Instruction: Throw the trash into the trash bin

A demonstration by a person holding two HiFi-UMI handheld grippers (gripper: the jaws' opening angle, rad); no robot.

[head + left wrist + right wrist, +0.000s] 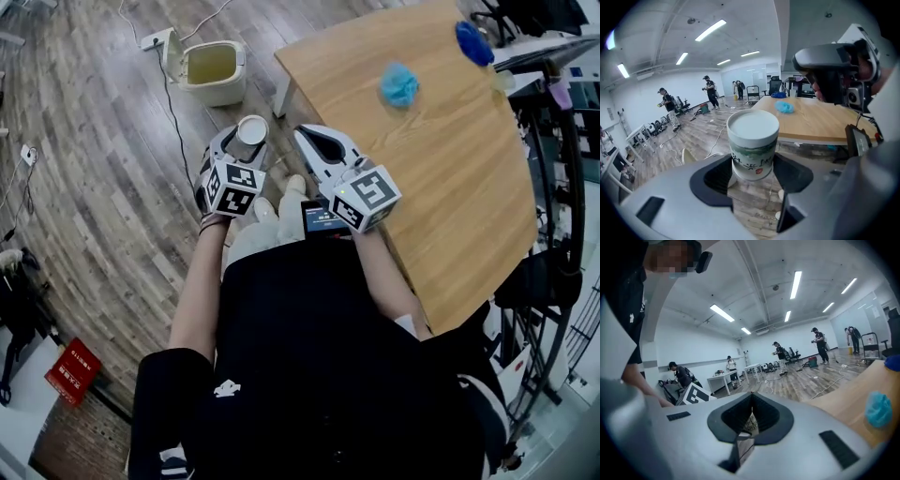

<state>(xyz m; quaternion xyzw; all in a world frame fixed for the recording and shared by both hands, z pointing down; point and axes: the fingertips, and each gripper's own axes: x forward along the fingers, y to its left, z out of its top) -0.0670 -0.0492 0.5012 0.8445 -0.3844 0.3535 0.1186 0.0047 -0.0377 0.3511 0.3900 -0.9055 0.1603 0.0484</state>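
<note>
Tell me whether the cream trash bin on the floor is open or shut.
Open: the lid of the cream plastic trash bin stands flipped back at its left side, and the head view looks straight into its yellowish inside.

We find the bin [214,70] on the floor [94,141] left of the table [450,178], two wads [399,84] [474,42] lying on that table, and the cup [753,140] between the jaws of our left gripper [247,142].

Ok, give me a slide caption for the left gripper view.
Left gripper clamping a white paper cup, wooden table with blue wad behind.
</note>
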